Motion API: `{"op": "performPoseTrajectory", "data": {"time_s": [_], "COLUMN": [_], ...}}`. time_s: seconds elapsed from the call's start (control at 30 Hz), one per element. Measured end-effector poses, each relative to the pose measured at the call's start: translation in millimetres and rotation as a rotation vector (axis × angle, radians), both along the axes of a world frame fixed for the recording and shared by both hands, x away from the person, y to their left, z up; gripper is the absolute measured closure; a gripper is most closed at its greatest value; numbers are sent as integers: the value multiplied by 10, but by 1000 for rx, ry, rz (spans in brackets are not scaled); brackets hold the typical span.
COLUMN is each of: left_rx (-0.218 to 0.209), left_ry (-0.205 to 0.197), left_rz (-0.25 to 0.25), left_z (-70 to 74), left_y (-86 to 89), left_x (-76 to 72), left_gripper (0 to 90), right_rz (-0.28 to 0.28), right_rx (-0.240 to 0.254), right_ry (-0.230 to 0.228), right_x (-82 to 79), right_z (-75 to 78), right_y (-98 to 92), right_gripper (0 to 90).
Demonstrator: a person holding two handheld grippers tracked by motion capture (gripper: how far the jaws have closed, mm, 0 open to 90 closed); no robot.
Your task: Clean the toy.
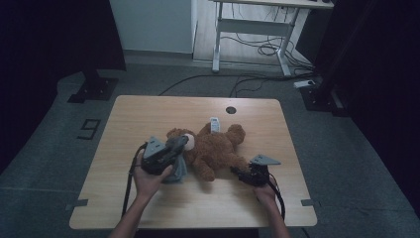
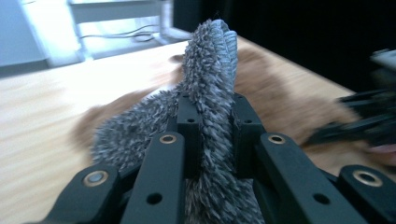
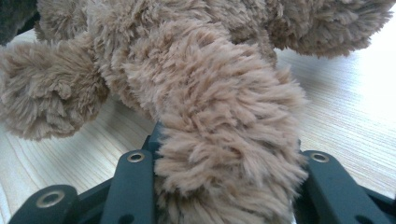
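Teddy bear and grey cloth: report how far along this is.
Done: both grips are made. In hand: the left hand-held gripper pinches the grey cloth by the teddy bear; the right hand-held gripper clamps a bear limb. Left: the cloth is bunched beside the bear, probably not yet fitted.

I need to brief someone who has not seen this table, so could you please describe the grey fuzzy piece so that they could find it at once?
On the wooden table lies a brown teddy bear. At the bear's head end, the left gripper is shut on the grey fuzzy cloth, which hangs down beside the bear. It is grey and ribbed; everything else plush here is brown.
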State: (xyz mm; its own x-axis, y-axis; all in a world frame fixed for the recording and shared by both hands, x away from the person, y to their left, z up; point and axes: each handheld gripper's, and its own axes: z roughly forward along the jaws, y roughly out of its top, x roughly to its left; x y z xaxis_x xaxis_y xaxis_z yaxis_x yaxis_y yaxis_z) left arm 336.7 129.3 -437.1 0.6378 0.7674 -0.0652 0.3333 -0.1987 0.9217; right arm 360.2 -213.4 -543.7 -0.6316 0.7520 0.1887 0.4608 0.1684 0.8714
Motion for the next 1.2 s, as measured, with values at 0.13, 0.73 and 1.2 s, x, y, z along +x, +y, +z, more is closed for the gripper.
{"op": "performPoseTrajectory", "data": {"time_s": [0.13, 0.73, 1.2], "left_rx": [30, 118, 78], "left_ry": [5, 149, 136], "left_rz": [-91, -202, -89], "left_z": [32, -535, -500], "left_y": [-482, -1301, -640], "left_x": [67, 203, 110], "left_gripper": [772, 774, 773], "right_rz": [1, 12, 26], "right_rx": [3, 8, 28], "right_ry": [5, 23, 23], "right_x": [-1, -13, -5], "right_z": [1, 8, 2], "right_y": [-3, -39, -68], "right_gripper": [565, 569, 570]}}
